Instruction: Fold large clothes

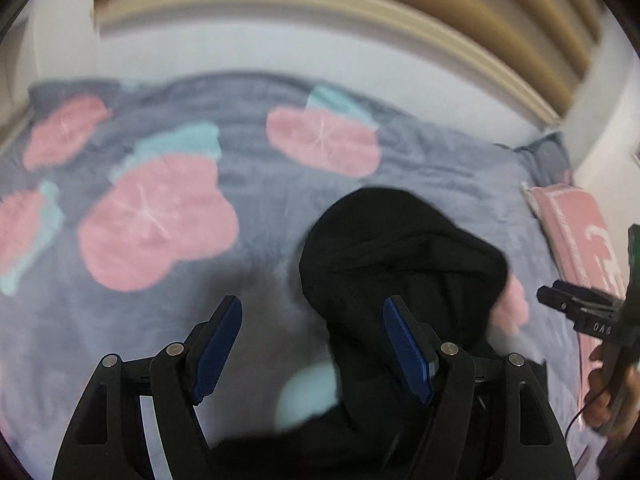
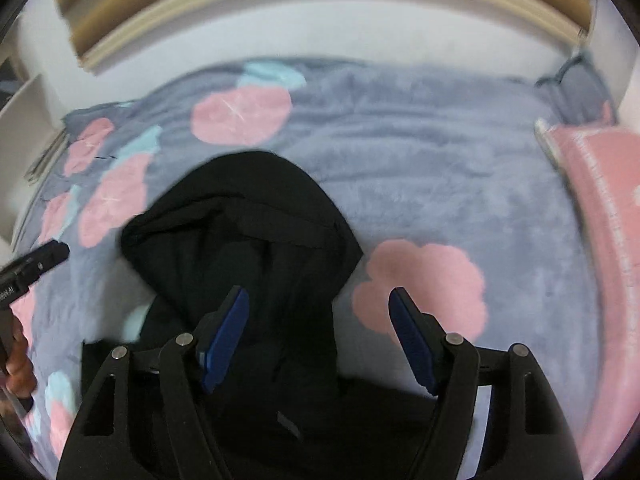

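So right now you've got a black hooded garment [image 2: 240, 232] lying on the bed, on top of a grey-blue fleece blanket [image 2: 420, 152] with pink flowers on it. The hood end points to the far side, toward the white wall, and the body runs back toward you under both cameras, so most of it is out of sight. It looks like a hoodie or hooded jacket, but I can't tell if the sleeves are spread or tucked.

Your left gripper [image 1: 312, 354] has its fingers wide apart with nothing between them. It hangs over the garment's left edge: the right pad sits above black cloth, the left pad above bare blanket. Your right gripper [image 2: 320, 342] is spread open and empty too, mirrored over the right edge, its left pad above the garment and its right pad above a pink flower. Each one shows up at the side of the other's view, so they're on either side of the hood, not far apart.

My read: you're lining up on both sides at once, which makes sense for a big piece, since two matched grabs keep the fold square. Everything's motion-blurred, so exact height over the cloth is hard to call.

There's a pink pillow or folded towel [image 2: 600, 200] on the right side of the bed. It's well clear of the garment, so it shouldn't get in the way of folding inward.
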`<state>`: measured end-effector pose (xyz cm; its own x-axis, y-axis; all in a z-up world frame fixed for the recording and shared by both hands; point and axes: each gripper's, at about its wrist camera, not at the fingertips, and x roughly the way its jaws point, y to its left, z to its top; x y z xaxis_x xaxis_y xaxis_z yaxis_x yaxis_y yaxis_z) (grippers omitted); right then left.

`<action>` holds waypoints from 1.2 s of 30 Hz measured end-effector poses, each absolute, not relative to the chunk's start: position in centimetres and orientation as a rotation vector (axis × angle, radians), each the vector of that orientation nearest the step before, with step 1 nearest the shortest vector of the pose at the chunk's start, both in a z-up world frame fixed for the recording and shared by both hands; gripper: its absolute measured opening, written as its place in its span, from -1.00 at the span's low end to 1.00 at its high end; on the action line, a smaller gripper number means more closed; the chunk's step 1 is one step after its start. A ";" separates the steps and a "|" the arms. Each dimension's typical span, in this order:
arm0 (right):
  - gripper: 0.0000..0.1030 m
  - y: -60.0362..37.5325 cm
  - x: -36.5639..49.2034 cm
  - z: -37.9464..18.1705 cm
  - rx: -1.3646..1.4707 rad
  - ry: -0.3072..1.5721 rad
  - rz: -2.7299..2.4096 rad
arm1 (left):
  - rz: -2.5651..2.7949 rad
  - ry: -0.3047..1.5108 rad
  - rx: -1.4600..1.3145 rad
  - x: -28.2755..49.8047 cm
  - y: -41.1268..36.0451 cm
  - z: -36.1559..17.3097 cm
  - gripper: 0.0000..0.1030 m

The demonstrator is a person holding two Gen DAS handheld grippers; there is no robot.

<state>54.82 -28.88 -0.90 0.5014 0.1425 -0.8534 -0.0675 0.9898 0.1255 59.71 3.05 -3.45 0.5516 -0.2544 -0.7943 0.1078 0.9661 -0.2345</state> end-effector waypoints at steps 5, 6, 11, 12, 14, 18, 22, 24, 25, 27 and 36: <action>0.28 -28.4 60.0 -6.4 0.009 1.099 0.059 | -0.214 1.077 -0.162 64.8 0.7 -10.1 0.44; 0.06 -28.4 60.9 -7.5 0.005 1.111 0.057 | -0.194 1.090 -0.157 65.5 0.4 -11.0 0.37; -0.83 -29.8 60.4 -6.6 -0.028 1.061 0.062 | -0.265 1.085 -0.339 67.5 3.5 -11.3 -0.77; -0.83 -30.7 59.4 -5.5 0.008 1.030 0.084 | -0.315 1.060 -0.347 67.0 3.8 -10.0 -0.76; -0.83 -31.7 57.1 -4.1 0.006 0.987 0.106 | -0.425 1.011 -0.320 64.9 3.8 -7.5 -0.71; -0.83 -31.0 55.8 -9.8 -0.032 1.094 0.135 | -0.399 1.200 -0.357 65.1 4.7 -14.1 -0.57; -0.83 -30.4 56.4 -13.4 -0.021 1.188 0.145 | -0.413 1.263 -0.447 65.3 5.6 -17.3 -0.45; -0.76 -30.3 56.5 -12.0 -0.054 1.191 0.147 | -0.430 1.242 -0.417 64.4 5.3 -14.9 -0.43; -0.71 -30.3 56.3 -11.1 -0.069 1.185 0.156 | -0.446 1.218 -0.388 63.6 5.2 -13.7 -0.43; -0.69 -30.6 55.1 -9.0 -0.089 1.169 0.200 | -0.448 1.176 -0.314 62.0 5.7 -11.8 -0.39; 0.14 -30.4 53.7 1.1 -0.015 0.989 0.390 | -0.556 0.914 -0.349 61.0 5.6 -0.4 0.25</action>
<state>53.68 -30.39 1.11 0.4863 0.3138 -0.8155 -0.3269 0.9308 0.1632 61.01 5.61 -0.38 0.4855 -0.5889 -0.6461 0.3024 0.8066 -0.5080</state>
